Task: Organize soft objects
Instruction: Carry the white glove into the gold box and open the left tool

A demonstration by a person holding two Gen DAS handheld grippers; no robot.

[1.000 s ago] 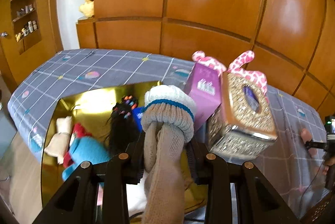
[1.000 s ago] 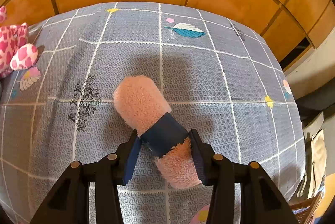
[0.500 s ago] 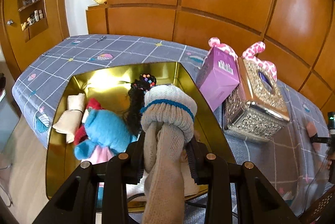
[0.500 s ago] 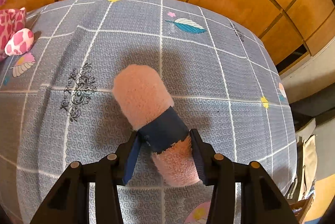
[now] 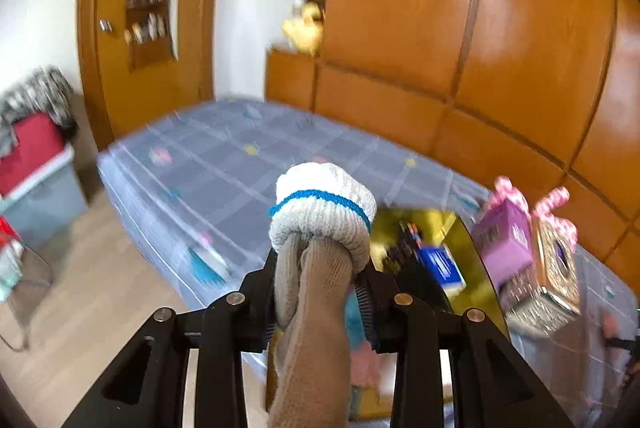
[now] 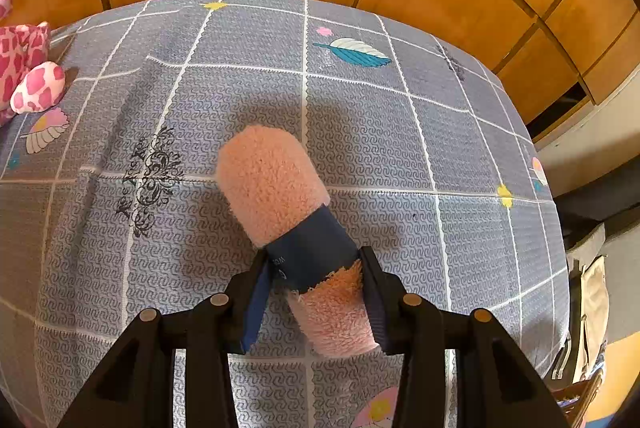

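1. Evidently the carrying step is in hand: the left tool (image 5: 320,292) is clamped on a rolled pair of knit socks (image 5: 320,228), beige with a white cuff and a blue stripe, held up in the air at the centre of its view.
2. The left wrist picture is smeared, which suggests that the tool is swinging; the gold tray (image 5: 472,260) lies at about 4 o'clock from the socks, partly hidden behind the tool, with dark and blue soft items blurred inside it.
3. Just beyond the tray, at 3 o'clock, stand a purple box (image 5: 506,240) and a glittery tissue box (image 5: 556,268) with pink spotted ears.
4. The right tool (image 6: 314,292) is closed around a rolled pink fleece towel (image 6: 272,183) at its navy paper band (image 6: 312,252); whether the roll lies on the grey checked bedspread (image 6: 460,131) or is lifted just off it cannot be told.
5. A pink spotted plush (image 6: 28,75) shows at 9 o'clock in the right view, well apart from the towel.
6. Judged from this, the next move calls for bringing the socks back over the tray, lowering them into a free spot beside the items there, then parting the jaws; the towel would follow.
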